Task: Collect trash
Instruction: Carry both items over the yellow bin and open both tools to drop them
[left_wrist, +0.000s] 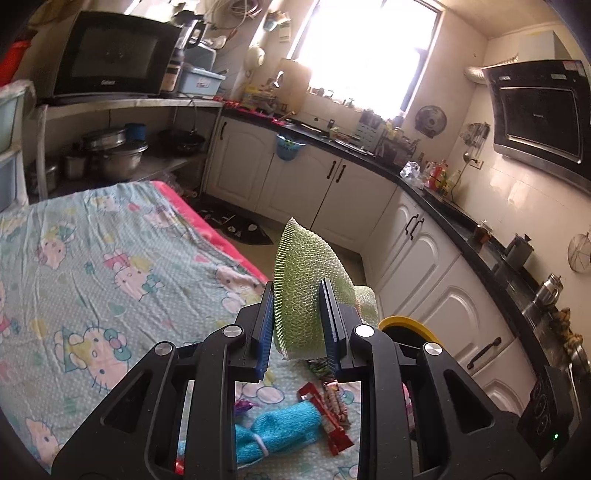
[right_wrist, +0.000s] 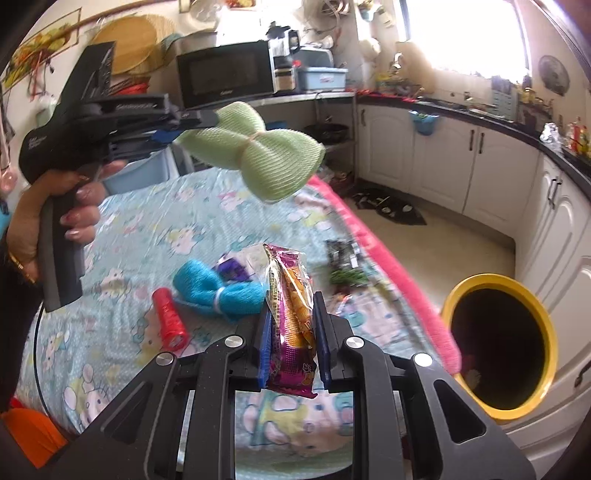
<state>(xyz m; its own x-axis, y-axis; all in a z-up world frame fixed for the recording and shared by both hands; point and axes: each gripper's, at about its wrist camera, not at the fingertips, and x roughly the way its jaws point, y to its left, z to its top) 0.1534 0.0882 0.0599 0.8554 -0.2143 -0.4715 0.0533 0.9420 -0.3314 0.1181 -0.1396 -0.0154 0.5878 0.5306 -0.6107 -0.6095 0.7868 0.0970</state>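
Right claw (right_wrist: 291, 332) grips snack wrapper (right_wrist: 291, 317); lettering unreadable.

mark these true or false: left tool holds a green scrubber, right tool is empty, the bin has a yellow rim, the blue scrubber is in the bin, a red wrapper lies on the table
1. The left tool holds a green scrubber. True.
2. The right tool is empty. False: it is shut on a snack packet.
3. The bin has a yellow rim. True.
4. The blue scrubber is in the bin. False: it lies on the table.
5. A red wrapper lies on the table. True.
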